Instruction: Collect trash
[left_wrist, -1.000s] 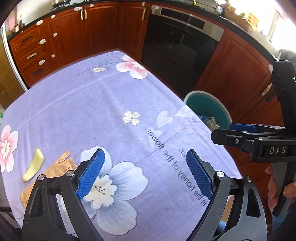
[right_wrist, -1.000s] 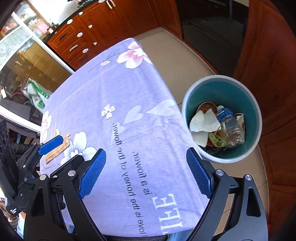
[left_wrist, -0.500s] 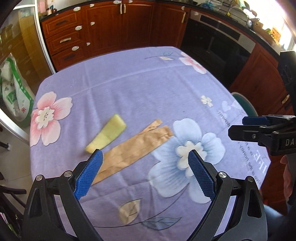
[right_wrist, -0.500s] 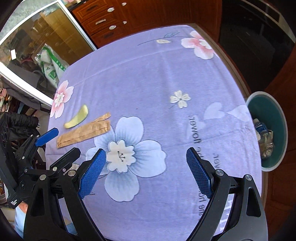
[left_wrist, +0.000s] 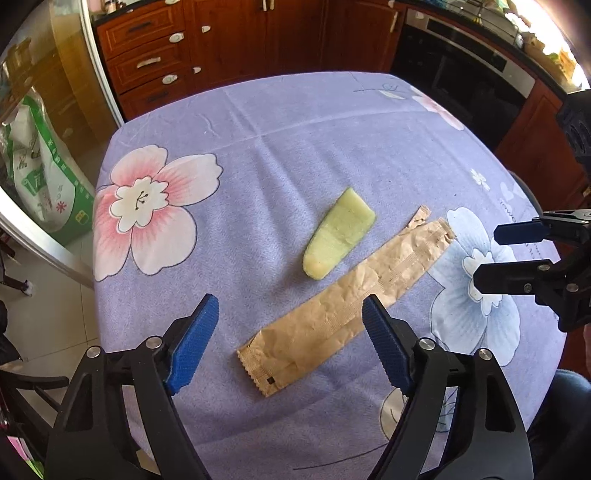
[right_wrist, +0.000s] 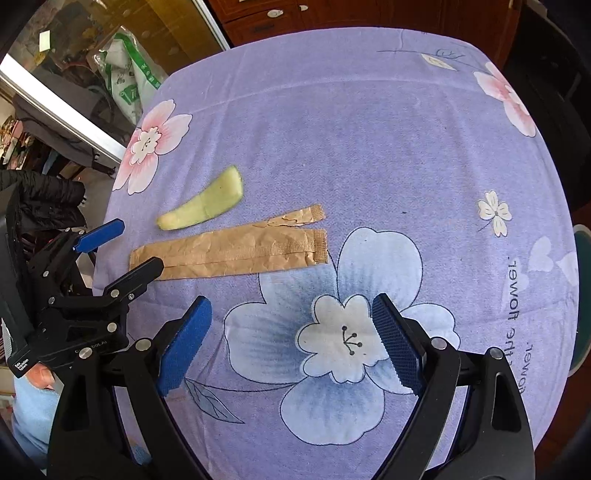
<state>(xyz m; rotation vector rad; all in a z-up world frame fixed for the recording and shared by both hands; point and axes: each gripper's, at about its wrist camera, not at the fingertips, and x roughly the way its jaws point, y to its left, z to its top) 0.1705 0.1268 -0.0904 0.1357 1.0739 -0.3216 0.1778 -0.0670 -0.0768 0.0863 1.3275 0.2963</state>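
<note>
A long brown paper wrapper (left_wrist: 343, 306) lies flat on the purple flowered tablecloth (left_wrist: 295, 147), with a pale green peel slice (left_wrist: 338, 232) just beyond it. My left gripper (left_wrist: 290, 347) is open and empty, hovering over the wrapper's near end. The wrapper (right_wrist: 236, 251) and the peel (right_wrist: 203, 206) also show in the right wrist view. My right gripper (right_wrist: 291, 343) is open and empty above the blue flower print, to the right of the wrapper. The left gripper (right_wrist: 122, 247) shows at the wrapper's left end there.
The rim of a teal trash bin (right_wrist: 583, 295) peeks past the table's right edge. Wooden cabinets (left_wrist: 221, 44) and a black oven (left_wrist: 461, 74) stand behind the table. A green and white bag (left_wrist: 40, 173) sits on the floor at left.
Both grippers have swung left from the trash bin side toward the wrapper and peel. The left gripper now hovers close over the wrapper. Both stayed open.
</note>
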